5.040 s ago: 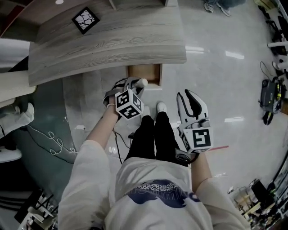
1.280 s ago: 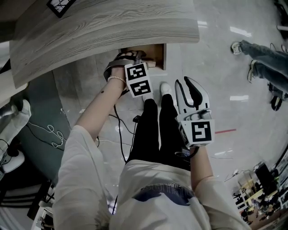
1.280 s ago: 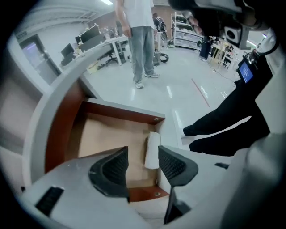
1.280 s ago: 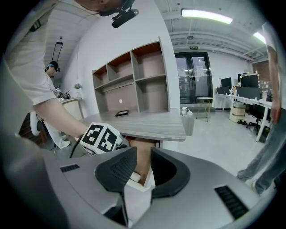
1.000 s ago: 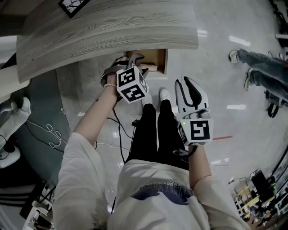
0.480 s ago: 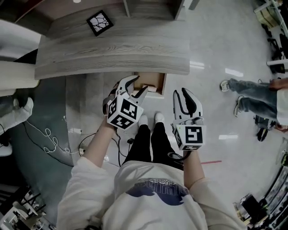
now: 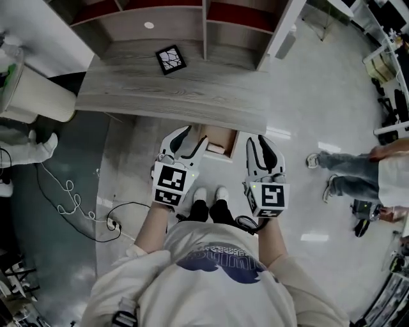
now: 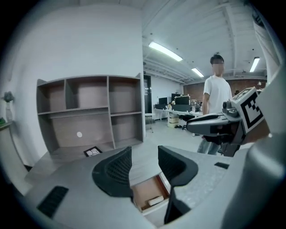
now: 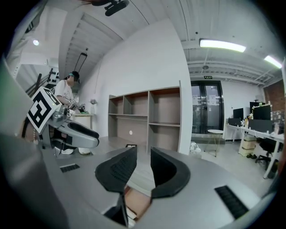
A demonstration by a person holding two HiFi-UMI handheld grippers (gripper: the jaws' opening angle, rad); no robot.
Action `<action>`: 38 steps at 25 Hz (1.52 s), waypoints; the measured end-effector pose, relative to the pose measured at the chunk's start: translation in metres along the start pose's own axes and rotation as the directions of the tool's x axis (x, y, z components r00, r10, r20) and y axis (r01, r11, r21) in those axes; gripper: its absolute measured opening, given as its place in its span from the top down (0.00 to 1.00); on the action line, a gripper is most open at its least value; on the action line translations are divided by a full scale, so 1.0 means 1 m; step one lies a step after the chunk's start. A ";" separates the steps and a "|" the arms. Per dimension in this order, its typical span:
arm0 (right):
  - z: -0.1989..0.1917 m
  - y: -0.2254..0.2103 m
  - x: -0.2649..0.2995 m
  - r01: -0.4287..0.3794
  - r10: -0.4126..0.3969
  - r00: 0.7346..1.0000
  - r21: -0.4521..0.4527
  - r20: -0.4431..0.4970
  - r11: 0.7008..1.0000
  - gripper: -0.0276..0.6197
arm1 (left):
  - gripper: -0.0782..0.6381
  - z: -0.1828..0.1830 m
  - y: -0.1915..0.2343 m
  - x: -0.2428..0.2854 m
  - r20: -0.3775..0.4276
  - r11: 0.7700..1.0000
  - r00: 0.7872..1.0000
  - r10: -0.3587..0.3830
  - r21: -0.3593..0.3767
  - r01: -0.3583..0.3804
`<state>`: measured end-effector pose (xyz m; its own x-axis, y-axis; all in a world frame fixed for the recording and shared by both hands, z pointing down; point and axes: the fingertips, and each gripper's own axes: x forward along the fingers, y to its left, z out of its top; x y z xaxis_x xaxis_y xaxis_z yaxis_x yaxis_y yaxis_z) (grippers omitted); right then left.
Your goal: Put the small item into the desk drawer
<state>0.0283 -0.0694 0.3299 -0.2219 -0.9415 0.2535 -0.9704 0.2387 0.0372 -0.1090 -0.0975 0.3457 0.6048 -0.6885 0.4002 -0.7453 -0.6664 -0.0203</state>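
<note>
The wooden drawer (image 7: pixel 220 136) stands pulled out under the front edge of the grey desk (image 7: pixel 147 96). A small white item (image 7: pixel 216 148) lies inside it, also seen as the white item (image 8: pixel 155 201) in the left gripper view. My left gripper (image 7: pixel 187 142) hovers above the drawer's left part, open and empty. My right gripper (image 7: pixel 261 148) is held beside it, right of the drawer, with a gap between its pads and nothing in it. Between the jaws of the left gripper (image 8: pixel 144 163) I see only the drawer (image 8: pixel 145 192) below. The right gripper (image 9: pixel 143 170) looks toward the shelves.
A black patterned tile (image 7: pixel 170 59) lies on the desk, with an empty shelf unit (image 7: pixel 204 19) behind it. A cable (image 7: pixel 70 204) runs over the floor at left. A person's legs (image 7: pixel 339 175) are at right. My own feet (image 7: pixel 209 193) stand below the drawer.
Both grippers have risen; the left one has come up out of the drawer and rolled, empty. The white item stays in the drawer. The head view now takes in the shelves.
</note>
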 end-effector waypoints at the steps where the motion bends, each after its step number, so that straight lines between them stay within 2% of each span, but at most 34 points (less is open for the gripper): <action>1: 0.007 0.000 -0.001 -0.005 0.005 1.000 -0.005 0.011 1.000 0.82 | 0.62 0.007 0.002 -0.007 0.022 1.000 1.000 0.019 -0.013 -0.018; 4: 0.026 0.001 -0.004 -0.015 0.016 0.999 -0.022 0.044 1.000 0.82 | 0.64 0.028 0.006 -0.027 0.085 0.997 0.994 0.066 -0.037 -0.063; 9: 0.055 0.002 -0.005 -0.026 0.031 0.994 -0.051 0.104 0.998 0.82 | 0.70 0.064 0.010 -0.051 0.205 0.991 0.970 0.133 -0.011 -0.133; 14: 0.077 0.007 -0.007 -0.028 0.040 0.987 -0.081 0.158 0.996 0.83 | 0.80 0.095 0.014 -0.073 0.341 0.979 0.921 0.189 0.012 -0.206; 18: 0.087 0.006 -0.011 -0.012 0.030 0.981 -0.091 0.191 0.996 0.87 | 0.87 0.120 0.013 -0.087 0.453 0.962 0.865 0.216 0.051 -0.267; 22: 0.095 0.002 -0.015 0.012 0.009 0.976 -0.093 0.217 0.996 0.94 | 0.88 0.133 0.010 -0.094 0.499 0.956 0.837 0.227 0.049 -0.288; 27: 0.098 -0.002 -0.017 0.024 -0.001 0.972 -0.094 0.235 0.995 0.96 | 0.88 0.133 0.007 -0.094 0.513 0.954 0.826 0.234 0.042 -0.296; 33: 0.104 -0.003 -0.015 0.034 -0.011 0.962 -0.078 0.275 0.996 0.96 | 0.88 0.130 0.008 -0.092 0.510 0.950 0.826 0.241 0.051 -0.309; 38: 0.105 -0.005 -0.015 0.052 -0.026 0.964 -0.092 0.265 0.994 0.96 | 0.88 0.130 0.008 -0.090 0.512 0.949 0.825 0.237 0.059 -0.309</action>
<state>0.0261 -0.0811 0.2243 -0.2139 -0.9768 -0.0128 -0.9677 0.2101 0.1393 -0.1327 -0.0777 0.1908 0.4662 -0.8729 -0.1437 -0.8779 -0.4365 -0.1968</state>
